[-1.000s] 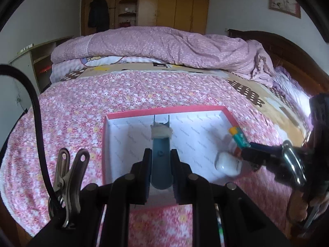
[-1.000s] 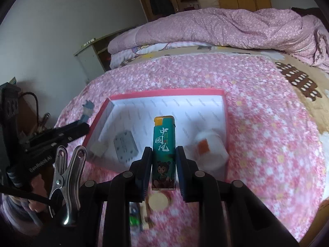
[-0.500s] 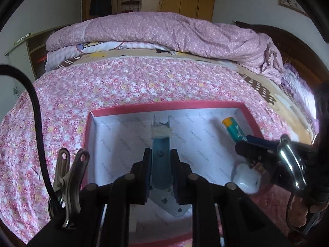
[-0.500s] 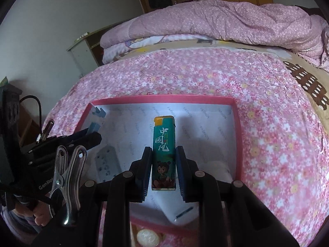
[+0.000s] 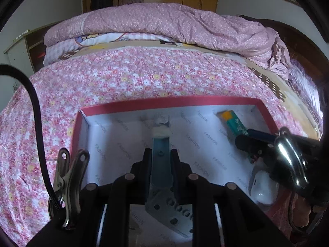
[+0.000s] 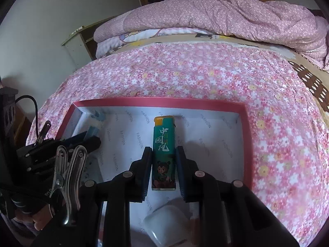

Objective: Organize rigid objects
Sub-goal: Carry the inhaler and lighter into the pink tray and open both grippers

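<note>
Both jaws grasp items above the box (image 6: 247,144).
If released too high, lighter (image 6: 164,144) may strike case (image 6: 166,222) below; blue tool (image 5: 161,154) may bounce.

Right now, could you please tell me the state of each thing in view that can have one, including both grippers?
left gripper: shut on the blue tool, over the box.
blue tool: clamped between the jaws, pointing forward.
right gripper: shut on the lighter, over the box.
lighter: held lengthwise, orange cap forward.
red box: open, no lid on.
white case: lying in the box, closed as far as visible.
quilt: folded at the far end.
</note>
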`<state>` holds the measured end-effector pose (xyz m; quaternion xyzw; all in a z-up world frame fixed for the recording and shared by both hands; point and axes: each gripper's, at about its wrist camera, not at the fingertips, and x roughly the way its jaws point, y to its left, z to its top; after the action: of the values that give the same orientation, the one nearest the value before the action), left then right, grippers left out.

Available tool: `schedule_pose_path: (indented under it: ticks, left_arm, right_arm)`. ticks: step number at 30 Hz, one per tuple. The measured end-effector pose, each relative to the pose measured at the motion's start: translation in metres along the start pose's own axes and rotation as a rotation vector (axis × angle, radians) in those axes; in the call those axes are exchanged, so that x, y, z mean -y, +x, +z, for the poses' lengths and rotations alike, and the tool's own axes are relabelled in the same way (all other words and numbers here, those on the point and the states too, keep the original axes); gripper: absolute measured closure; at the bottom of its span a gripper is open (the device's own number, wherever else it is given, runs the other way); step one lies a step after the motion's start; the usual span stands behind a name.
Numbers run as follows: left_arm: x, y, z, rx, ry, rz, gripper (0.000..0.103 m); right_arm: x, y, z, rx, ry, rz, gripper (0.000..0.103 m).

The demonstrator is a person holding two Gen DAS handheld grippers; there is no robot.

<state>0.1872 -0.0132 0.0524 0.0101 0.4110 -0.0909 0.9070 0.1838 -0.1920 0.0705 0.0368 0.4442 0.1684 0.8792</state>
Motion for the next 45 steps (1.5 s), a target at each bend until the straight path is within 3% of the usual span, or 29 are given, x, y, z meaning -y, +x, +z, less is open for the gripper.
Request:
schedule_pose_path:
  ticks: [6, 14, 21, 22, 24, 27, 33, 37, 45]
  left_arm:
    - [0.0, 0.002, 0.0, 0.016, -0.021, 0.01, 0.085]
    - [0.007, 0.002, -0.003, 0.036, 0.002, 0.046, 0.085]
    - [0.004, 0.003, -0.002, 0.032, -0.016, 0.03, 0.083]
    - [0.004, 0.003, -0.002, 0.031, -0.016, 0.025, 0.082]
    - [0.004, 0.003, -0.001, 0.026, -0.017, -0.008, 0.066]
    - [0.006, 0.004, 0.0, 0.02, -0.019, -0.051, 0.052]
    - [0.015, 0.005, 0.002, 0.009, 0.004, -0.006, 0.036]
    - [0.016, 0.004, 0.001, 0.001, 0.005, 0.021, 0.033]
    - [0.019, -0.013, -0.002, 0.015, 0.024, 0.049, 0.032]
  right_arm:
    - [0.008, 0.009, 0.0, 0.01, 0.028, -0.005, 0.079]
    - [0.003, 0.009, -0.004, 0.032, -0.024, -0.026, 0.079]
    - [0.009, 0.009, -0.004, 0.038, 0.007, 0.007, 0.079]
    - [0.01, 0.009, -0.004, 0.038, 0.013, 0.013, 0.079]
    - [0.011, 0.009, -0.004, 0.038, 0.022, 0.023, 0.079]
    - [0.012, 0.009, -0.004, 0.038, 0.025, 0.035, 0.079]
    - [0.014, 0.008, -0.006, 0.054, 0.031, 0.047, 0.079]
    - [0.008, 0.007, -0.007, 0.064, 0.002, 0.062, 0.068]
    - [0.003, -0.011, -0.007, 0.088, -0.004, 0.066, 0.065]
